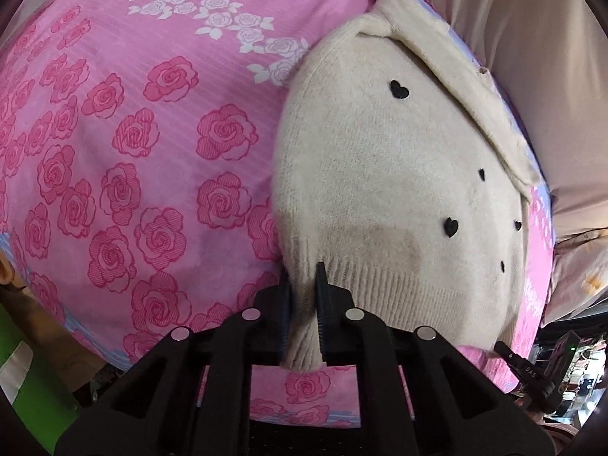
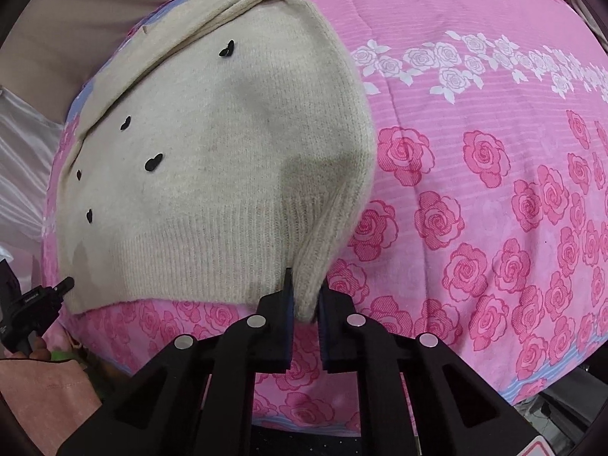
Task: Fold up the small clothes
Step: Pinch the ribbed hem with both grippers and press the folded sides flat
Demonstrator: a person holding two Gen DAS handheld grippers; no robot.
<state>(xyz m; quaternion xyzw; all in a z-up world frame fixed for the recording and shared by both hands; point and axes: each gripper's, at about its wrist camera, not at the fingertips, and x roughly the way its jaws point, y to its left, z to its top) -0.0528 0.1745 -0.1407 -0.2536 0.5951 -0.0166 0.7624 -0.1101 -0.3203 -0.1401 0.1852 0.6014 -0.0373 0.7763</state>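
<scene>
Grippers: my left gripper (image 1: 304, 296) clamps the sweater's (image 1: 399, 190) left hem corner; my right gripper (image 2: 304, 296) clamps its right hem corner. One pink rose-print sheet (image 1: 133, 133) covers the whole work surface. One cream knit sweater lies flat on it, ribbed hem nearest me, one sleeve (image 1: 456, 87) folded diagonally across the far side. Beige fabric (image 1: 532, 38) lies beyond the sheet's far edge. Five small black hearts (image 1: 399, 89) dot the knit in each view. Nothing stands between the fingers and the hem. A green object (image 1: 26, 380) sits low at the left view's edge.
</scene>
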